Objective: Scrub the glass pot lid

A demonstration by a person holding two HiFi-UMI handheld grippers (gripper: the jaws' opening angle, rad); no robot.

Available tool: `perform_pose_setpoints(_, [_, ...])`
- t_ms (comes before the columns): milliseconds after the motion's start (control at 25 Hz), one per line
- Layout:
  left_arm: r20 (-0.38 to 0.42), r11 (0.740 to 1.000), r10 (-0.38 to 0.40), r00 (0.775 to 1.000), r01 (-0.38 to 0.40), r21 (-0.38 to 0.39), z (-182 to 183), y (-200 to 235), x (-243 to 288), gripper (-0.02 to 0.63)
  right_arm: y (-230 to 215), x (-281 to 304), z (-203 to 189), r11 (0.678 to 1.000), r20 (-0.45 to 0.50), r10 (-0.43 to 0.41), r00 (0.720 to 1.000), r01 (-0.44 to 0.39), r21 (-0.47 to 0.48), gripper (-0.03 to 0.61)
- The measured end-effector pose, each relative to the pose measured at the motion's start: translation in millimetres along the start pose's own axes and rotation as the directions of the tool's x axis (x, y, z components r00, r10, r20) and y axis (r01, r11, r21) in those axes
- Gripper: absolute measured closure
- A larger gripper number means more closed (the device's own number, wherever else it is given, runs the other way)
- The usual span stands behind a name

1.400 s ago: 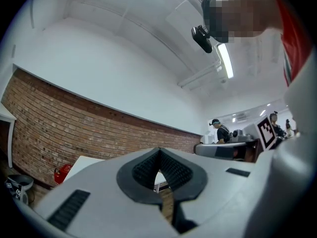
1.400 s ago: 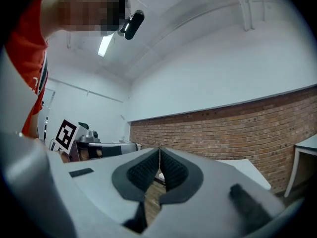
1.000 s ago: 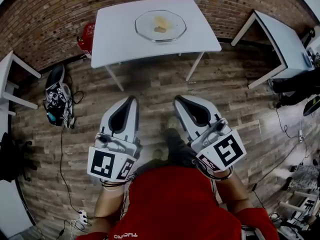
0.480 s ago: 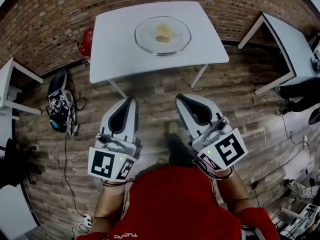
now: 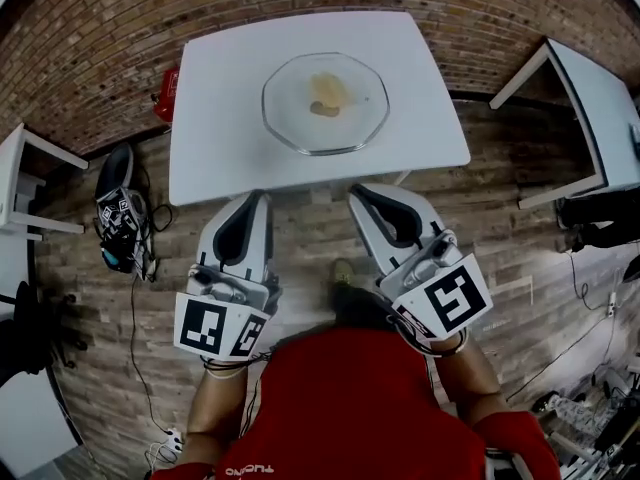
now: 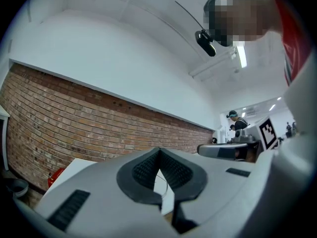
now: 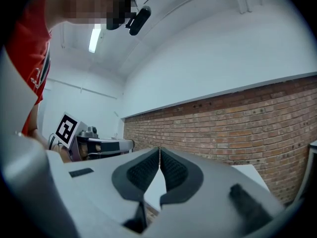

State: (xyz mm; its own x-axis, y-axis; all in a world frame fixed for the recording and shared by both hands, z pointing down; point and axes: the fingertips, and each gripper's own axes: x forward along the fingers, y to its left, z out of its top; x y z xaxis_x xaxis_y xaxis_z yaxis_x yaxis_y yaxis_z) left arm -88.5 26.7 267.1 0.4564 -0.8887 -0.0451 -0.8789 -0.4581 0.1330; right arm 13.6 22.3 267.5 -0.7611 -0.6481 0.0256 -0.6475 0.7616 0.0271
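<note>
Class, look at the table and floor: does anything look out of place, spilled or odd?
The glass pot lid on the white table has a yellowish-brown patch at its middle, dirt or a sponge, I cannot tell. A marker-tagged device lies among loose cables on the floor.

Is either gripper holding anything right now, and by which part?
Nothing is held: the left gripper and right gripper are shut and empty; the glass pot lid lies on the table.

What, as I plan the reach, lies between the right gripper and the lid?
Only bare tabletop, in the head view: nothing stands between the right gripper and the lid.
</note>
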Motion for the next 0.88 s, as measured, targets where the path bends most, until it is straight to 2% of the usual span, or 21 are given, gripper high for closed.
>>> perform_pose_setpoints(400, [0.002,0.999,0.043,0.999,-0.043,0.024,1.0,23.1,102.2,0.597,-97.8,54.1,-1.8,0.999,-0.018,0.023,1.0,-0.024,-0.039,0.548])
perform_pose_setpoints(720, [-0.006,0.998,0.064,0.998,-0.064,0.03,0.0,54.3,140.9,0.597,-135.3,97.1,-17.9,1.0,-0.065,-0.006,0.998,0.005,-0.028,0.548])
perform_pose_setpoints(880, [-0.007,0.998,0.05,0.999,-0.05,0.026,-4.7,74.8,160.6,0.597,-145.8,121.3,-25.6,0.999,-0.085,-0.023,0.996,0.018,-0.05,0.548])
